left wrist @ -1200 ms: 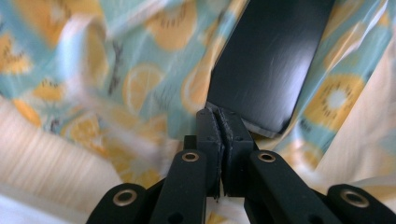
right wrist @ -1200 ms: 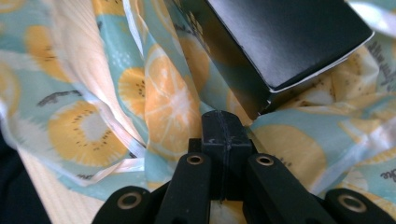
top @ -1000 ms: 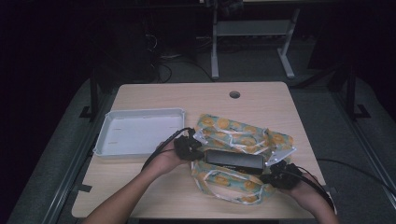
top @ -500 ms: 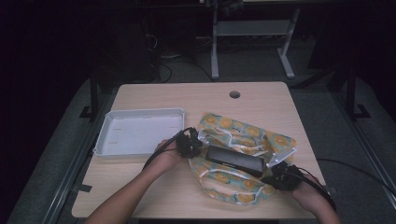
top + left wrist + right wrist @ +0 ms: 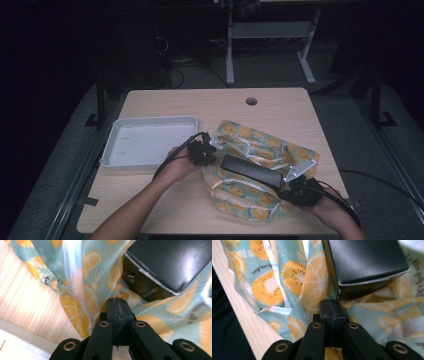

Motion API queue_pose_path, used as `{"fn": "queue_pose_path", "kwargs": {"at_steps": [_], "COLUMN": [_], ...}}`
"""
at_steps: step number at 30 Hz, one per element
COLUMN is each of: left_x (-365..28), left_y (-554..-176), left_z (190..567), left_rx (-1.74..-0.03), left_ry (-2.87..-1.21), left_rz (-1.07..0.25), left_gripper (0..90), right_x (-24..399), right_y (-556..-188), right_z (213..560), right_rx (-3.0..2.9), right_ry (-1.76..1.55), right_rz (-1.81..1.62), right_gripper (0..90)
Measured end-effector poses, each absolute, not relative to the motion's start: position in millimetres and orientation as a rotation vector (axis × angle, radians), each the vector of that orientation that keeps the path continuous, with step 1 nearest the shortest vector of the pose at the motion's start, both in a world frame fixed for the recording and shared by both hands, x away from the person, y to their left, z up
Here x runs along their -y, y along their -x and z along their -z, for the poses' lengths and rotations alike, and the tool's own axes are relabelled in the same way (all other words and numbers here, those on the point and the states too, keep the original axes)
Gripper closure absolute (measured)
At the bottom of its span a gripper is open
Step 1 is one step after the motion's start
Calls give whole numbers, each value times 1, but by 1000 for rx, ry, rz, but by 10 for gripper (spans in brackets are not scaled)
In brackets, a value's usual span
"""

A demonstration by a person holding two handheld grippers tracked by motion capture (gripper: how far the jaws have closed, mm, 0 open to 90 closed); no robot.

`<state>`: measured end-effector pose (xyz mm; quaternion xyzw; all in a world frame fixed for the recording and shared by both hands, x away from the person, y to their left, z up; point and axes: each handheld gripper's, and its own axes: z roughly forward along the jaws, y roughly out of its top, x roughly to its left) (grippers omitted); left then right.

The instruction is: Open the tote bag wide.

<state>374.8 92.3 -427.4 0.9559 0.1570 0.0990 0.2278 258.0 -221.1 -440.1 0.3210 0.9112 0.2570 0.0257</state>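
Glossy citrus-print plastic wrap (image 5: 260, 150), smooth semi-gloss black box (image 5: 251, 171), matt pale wood-grain table (image 5: 200, 105)

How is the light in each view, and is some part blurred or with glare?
High view: dark room, lit table. Left gripper view: bright; sheen on the black box, the wrapping sheet near the lens soft. Right gripper view: top right corner blurred, pale.

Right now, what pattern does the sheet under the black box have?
The sheet is light teal with orange citrus slices, clearest in the right gripper view.
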Motion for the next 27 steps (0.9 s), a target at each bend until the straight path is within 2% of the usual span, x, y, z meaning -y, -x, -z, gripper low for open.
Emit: {"fn": "queue_pose_path", "kwargs": {"at_steps": [7, 15, 19, 23, 27], "left_x": [-95, -91, -89, -90, -93], "left_y": [-363, -349, -348, -350, -353], "left_z": [413, 423, 434, 439, 439], "left_rx": [-386, -333, -318, -322, -333], "left_ry": [-2591, -2657, -2720, -2766, -2754], "left_rz": [-241, -158, -123, -143, -120], "left_gripper": [848, 841, 843, 848, 848], "right_x": [225, 225, 215, 211, 215], "right_y": [-253, -247, -242, -244, -246], "right_z": [425, 416, 425, 436, 442], "right_rx": [-2765, -2769, -2850, -2901, -2904], "right_ry": [-959, -927, -841, -830, -861], "right_rz": [-857, -912, -902, -829, -785], "right_gripper": [848, 869, 886, 893, 893]}}
